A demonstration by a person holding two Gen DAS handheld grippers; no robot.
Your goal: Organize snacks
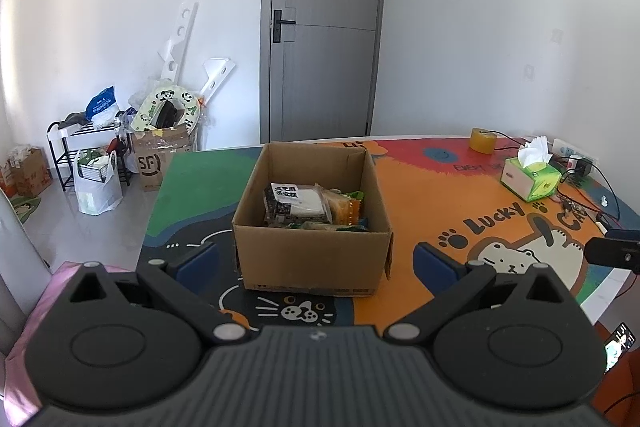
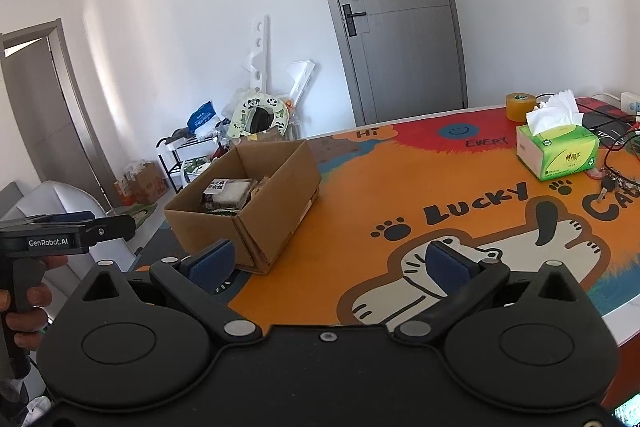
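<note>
White walls, one grey door (image 1: 324, 27), and a table covered by a bright cartoon mat (image 1: 440, 195) printed with "LUCKY" and paw marks. One open cardboard box (image 1: 312, 259) stands on the mat, straight ahead of my left gripper (image 1: 316, 259). Snacks (image 1: 312, 205) lie inside it: one clear packet with a black-and-white label (image 1: 294, 203) on top, plus orange and green wrappers beside it; exact count of packets I cannot tell. No snack lies loose on the mat.

My left gripper is spread wide, both blue pads flanking the box front, nothing held. My right gripper (image 2: 338, 263) is also wide apart and empty, hovering over the mat's white cartoon cat, the box well to its left. In the right wrist view, my left hand (image 2: 24, 311) grips the handle of the other tool marked "GenRobot.AI".

Further right on the table: one green tissue box (image 2: 558, 147) with a tissue sticking up, one roll of yellowish tape (image 2: 520, 107) behind it, one power strip (image 1: 576, 153), tangled cables and a bunch of keys (image 2: 616, 183).

Against the far wall: one black shelf rack (image 1: 80, 151), one "SF" carton (image 1: 160, 159), bags.
</note>
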